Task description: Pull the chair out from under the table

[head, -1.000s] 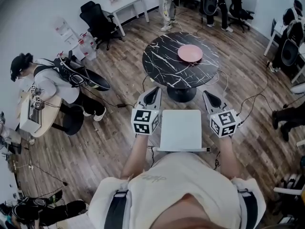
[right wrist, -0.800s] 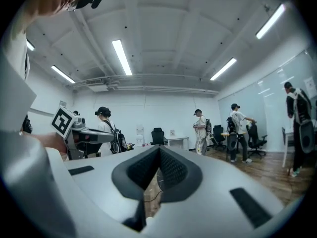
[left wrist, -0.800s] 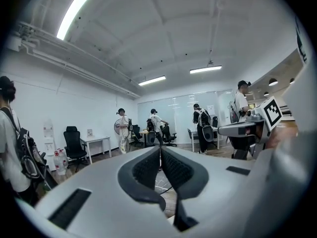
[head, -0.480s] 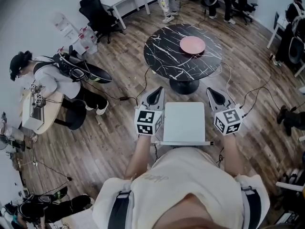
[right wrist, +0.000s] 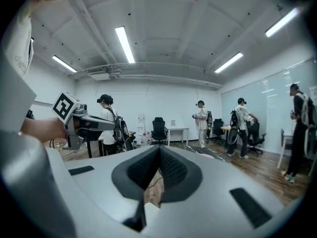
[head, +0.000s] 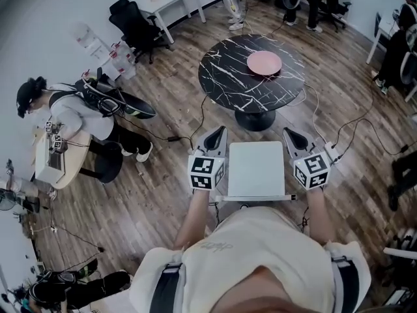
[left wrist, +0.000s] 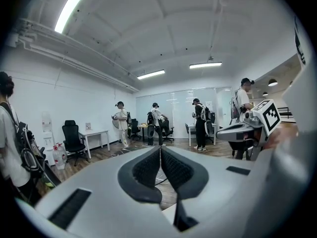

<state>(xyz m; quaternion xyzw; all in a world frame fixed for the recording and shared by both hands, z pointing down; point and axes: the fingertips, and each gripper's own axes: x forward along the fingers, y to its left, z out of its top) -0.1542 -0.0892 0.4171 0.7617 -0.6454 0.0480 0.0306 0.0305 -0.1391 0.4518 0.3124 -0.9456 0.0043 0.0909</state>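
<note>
In the head view a white chair [head: 256, 168] stands on the wooden floor just in front of me, its back rail [head: 254, 197] nearest my body. It is drawn clear of the round black marble table [head: 228, 83], which carries a pink plate [head: 264, 62]. My left gripper [head: 218, 132] hangs beside the seat's left edge and my right gripper [head: 287, 133] beside its right edge, both pointing toward the table. Each is shut with nothing between its jaws, as the left gripper view [left wrist: 160, 150] and right gripper view [right wrist: 158, 150] confirm. Neither touches the chair.
Cables [head: 195, 119] trail over the floor around the table's base. A seated person [head: 71, 113] at a small wooden table [head: 55, 165] is to the left. A black office chair [head: 133, 25] and white desk [head: 172, 2] stand at the back, with people standing beyond.
Both grippers have sunk a little beside the seat, still shut. The chair keeps its place relative to the table.
</note>
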